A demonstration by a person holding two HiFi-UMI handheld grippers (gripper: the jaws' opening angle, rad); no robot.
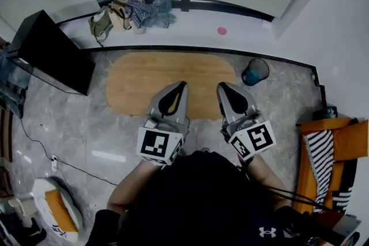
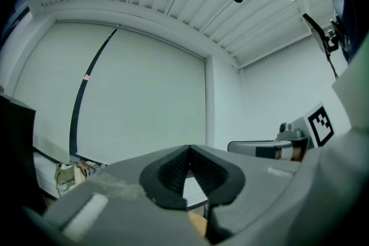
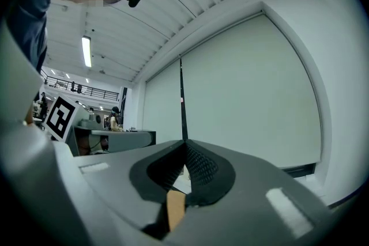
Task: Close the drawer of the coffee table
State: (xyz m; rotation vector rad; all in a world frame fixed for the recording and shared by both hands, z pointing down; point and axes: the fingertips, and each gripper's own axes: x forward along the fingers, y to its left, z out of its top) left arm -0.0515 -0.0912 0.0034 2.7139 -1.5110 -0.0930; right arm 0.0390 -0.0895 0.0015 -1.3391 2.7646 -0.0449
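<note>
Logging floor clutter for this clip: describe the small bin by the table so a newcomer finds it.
Start at the oval wooden coffee table in the middle of the head view. Just off its right end, on the grey stone floor, stands the bin. It is round and open-topped, and the only blue thing near the table.

It looks like a living room in a home: an oval wooden table on a grey marble floor, beside an orange sofa with a striped cushion.

Grey stone floor under an oval wooden coffee table, blue bin beside it.
</note>
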